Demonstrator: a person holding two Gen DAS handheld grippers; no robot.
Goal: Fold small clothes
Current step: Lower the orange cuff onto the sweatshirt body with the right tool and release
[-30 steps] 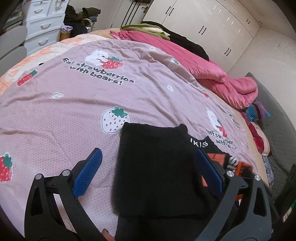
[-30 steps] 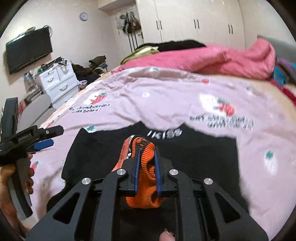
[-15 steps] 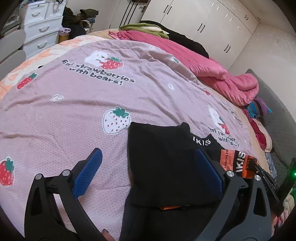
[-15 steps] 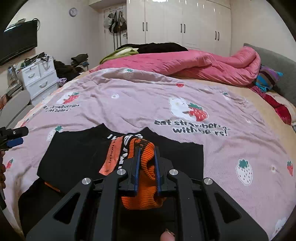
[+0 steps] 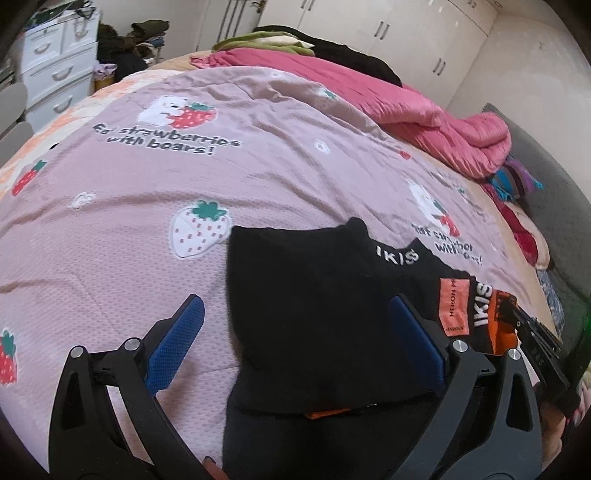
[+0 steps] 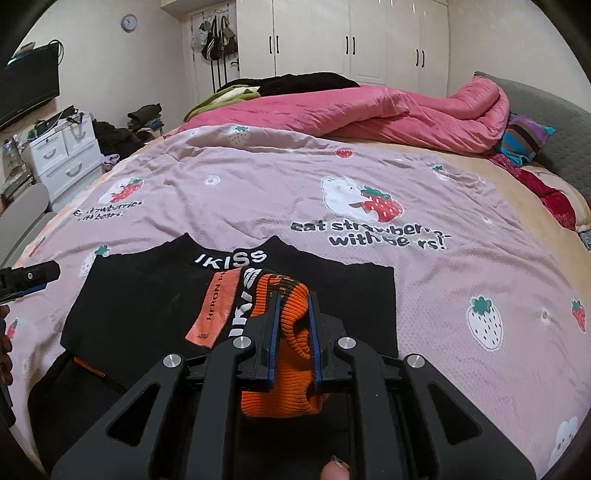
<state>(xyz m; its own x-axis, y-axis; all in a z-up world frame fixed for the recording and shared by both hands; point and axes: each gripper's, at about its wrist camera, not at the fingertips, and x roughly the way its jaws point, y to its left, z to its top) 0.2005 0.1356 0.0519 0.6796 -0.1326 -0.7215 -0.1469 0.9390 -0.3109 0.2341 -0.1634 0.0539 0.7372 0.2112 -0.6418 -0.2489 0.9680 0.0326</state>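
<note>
Big bed covered by pink blanket (image 6: 240, 192) printed with strawberries, white bears and words. Bright pink quilt (image 6: 369, 110) bunched up at far side of bed. Green and black clothes (image 6: 280, 83) piled behind quilt. Striped cloth (image 6: 524, 138) tucked by grey headboard (image 6: 554, 110). White drawers (image 6: 62, 155) seen at left wall. Black TV (image 6: 27, 92) hung above. Round clock (image 6: 128, 23) placed high on wall. Bags (image 6: 216, 40) hung beside white wardrobe (image 6: 351, 37).

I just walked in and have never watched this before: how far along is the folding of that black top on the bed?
Partly done. The black top lies on the strawberry blanket with its left side folded over. In hand: the right gripper is shut on the orange ribbed cuff, bringing that sleeve across the middle. The left gripper is open and holds nothing. Left: laying the sleeve down and the final folds.
</note>
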